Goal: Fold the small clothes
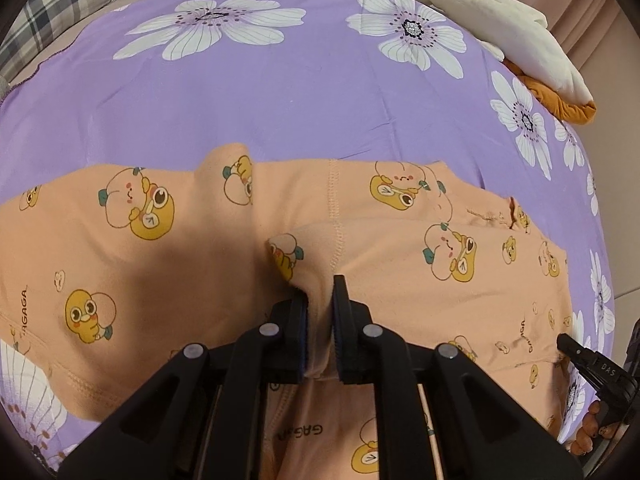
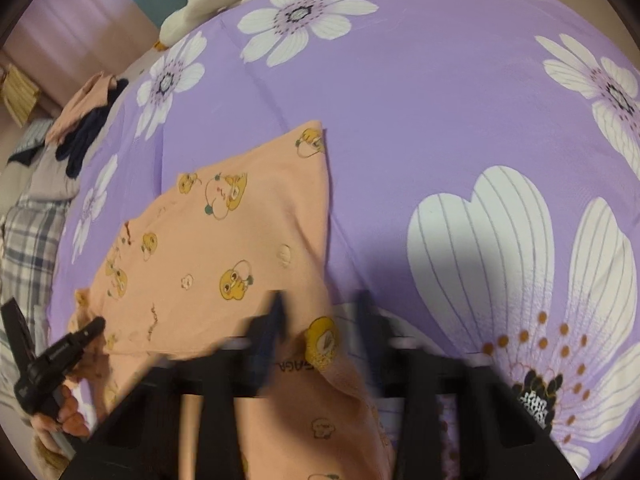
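Observation:
A small peach garment (image 1: 168, 256) printed with yellow cartoon ducks lies on a purple flowered bedspread (image 1: 280, 104). My left gripper (image 1: 320, 304) is shut on a pinched fold of the garment near its middle seam. In the right wrist view the same garment (image 2: 208, 248) lies to the left and reaches under my right gripper (image 2: 320, 312). Its jaws stand apart around the garment's near corner. The fingers are blurred by motion. The left gripper's tip (image 2: 90, 330) shows at the lower left of that view, and the right gripper's tip (image 1: 568, 342) shows at the lower right of the left wrist view.
A white and orange plush toy (image 1: 500, 28) lies at the bedspread's far right edge. A plaid pillow (image 1: 60, 8) sits at the far left. A pile of dark and peach clothes (image 2: 86, 120) lies at the bed's edge in the right wrist view.

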{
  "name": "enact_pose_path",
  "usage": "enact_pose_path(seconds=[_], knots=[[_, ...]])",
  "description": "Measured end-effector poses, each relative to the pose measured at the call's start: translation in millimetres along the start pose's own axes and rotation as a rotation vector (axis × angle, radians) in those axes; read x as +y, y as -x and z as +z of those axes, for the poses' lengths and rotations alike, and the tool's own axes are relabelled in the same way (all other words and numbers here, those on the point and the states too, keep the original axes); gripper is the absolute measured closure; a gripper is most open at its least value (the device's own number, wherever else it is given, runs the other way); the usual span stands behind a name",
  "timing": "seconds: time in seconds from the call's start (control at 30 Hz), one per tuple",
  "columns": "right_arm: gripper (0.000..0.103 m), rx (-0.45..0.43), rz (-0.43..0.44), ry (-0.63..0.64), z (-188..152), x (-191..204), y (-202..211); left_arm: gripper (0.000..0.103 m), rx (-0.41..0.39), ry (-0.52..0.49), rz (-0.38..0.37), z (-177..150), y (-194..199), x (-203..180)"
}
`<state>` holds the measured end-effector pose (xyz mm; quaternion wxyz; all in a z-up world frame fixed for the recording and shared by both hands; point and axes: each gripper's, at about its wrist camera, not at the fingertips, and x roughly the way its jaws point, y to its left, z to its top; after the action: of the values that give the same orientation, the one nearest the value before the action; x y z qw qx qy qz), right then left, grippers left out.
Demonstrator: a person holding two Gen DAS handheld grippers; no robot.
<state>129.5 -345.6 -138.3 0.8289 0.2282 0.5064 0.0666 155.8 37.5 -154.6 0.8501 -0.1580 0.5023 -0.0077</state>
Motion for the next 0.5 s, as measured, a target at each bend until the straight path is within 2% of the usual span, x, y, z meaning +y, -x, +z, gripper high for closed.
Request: enact_pose_path(seconds=[0.17, 0.33, 0.5], knots=[[0.097, -0.076, -0.018, -0.012, 4, 0, 20, 0.09, 0.005, 0.007, -0.005, 0, 0, 0], [0.097, -0.028, -0.077, 0.013, 0, -2, -3, 0.089, 0.013, 0.003, -0.005, 1, -2, 0], [0.098, -0.04, -0.101, 0.039, -1, -1, -5, 0.089, 0.018, 0.009, -0.014, 2, -5, 2]])
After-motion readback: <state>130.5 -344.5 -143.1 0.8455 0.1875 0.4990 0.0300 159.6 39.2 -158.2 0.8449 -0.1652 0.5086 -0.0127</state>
